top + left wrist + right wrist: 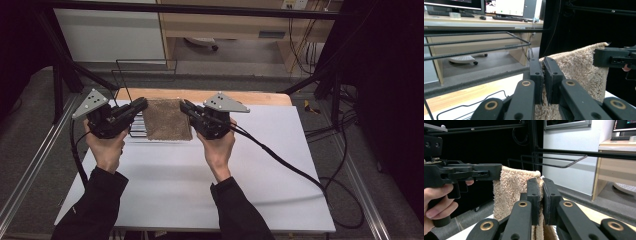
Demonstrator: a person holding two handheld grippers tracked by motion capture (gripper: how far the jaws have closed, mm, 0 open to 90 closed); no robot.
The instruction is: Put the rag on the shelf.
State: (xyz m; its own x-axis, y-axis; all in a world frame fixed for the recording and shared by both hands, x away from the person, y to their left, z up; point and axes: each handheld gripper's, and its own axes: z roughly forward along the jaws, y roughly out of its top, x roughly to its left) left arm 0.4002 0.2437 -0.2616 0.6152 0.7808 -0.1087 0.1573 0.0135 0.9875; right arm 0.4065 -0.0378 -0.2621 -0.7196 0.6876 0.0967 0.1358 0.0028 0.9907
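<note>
Item: one beige terry towel (167, 119), no label, brand mark or legible writing visible on it or on the grippers, held stretched between them above the far part of the white table (200, 190), in front of a black wire rack (145, 75). The left gripper (142, 104), jaws pressed together, pinches the towel's left upper corner. The right gripper (184, 105), jaws likewise closed, pinches the right upper corner.
</note>
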